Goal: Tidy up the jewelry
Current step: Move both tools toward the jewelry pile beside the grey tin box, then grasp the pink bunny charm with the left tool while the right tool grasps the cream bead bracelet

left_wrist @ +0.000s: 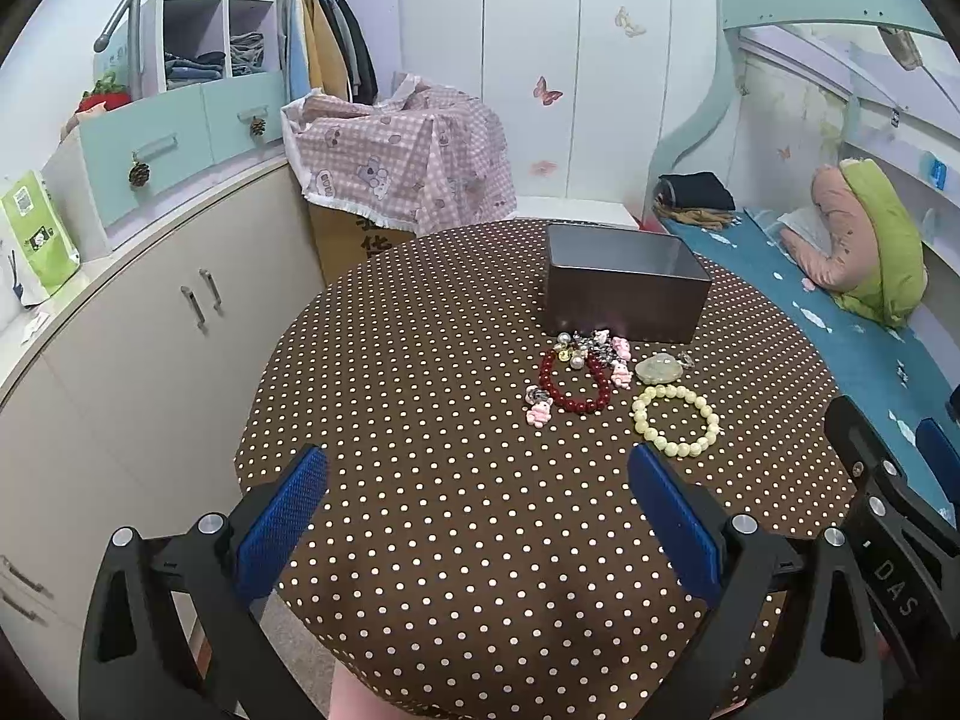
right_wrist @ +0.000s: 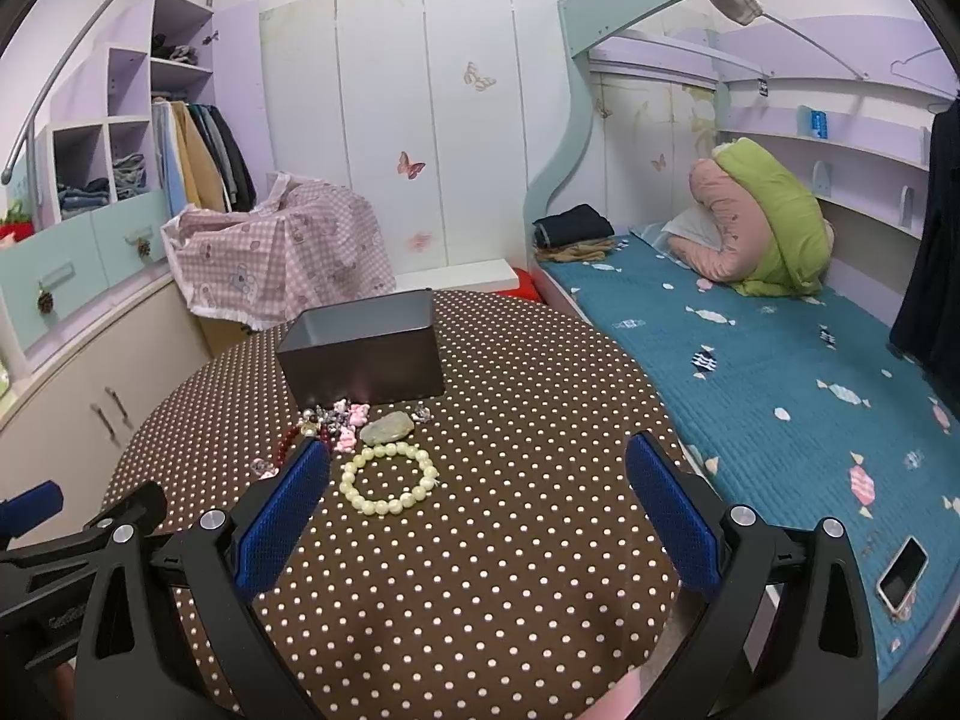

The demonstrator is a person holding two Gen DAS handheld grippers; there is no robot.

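Jewelry is seen gathered on the polka-dot worktop (left_wrist: 420, 420) just in front of an open grey tin box (left_wrist: 624, 288): from left to right, a red bead bracelet (left_wrist: 573, 381) ringed by small pink charms (left_wrist: 538, 411) and pearls, a pale stone pendant (left_wrist: 660, 369), and, nearest the camera, a cream bead bracelet (left_wrist: 676, 421). Both the left tongs (left_wrist: 477, 516) and the right tongs (right_wrist: 477, 516) are held spread wide above the near edge of the worktop, with nothing gripped between the blue pads.
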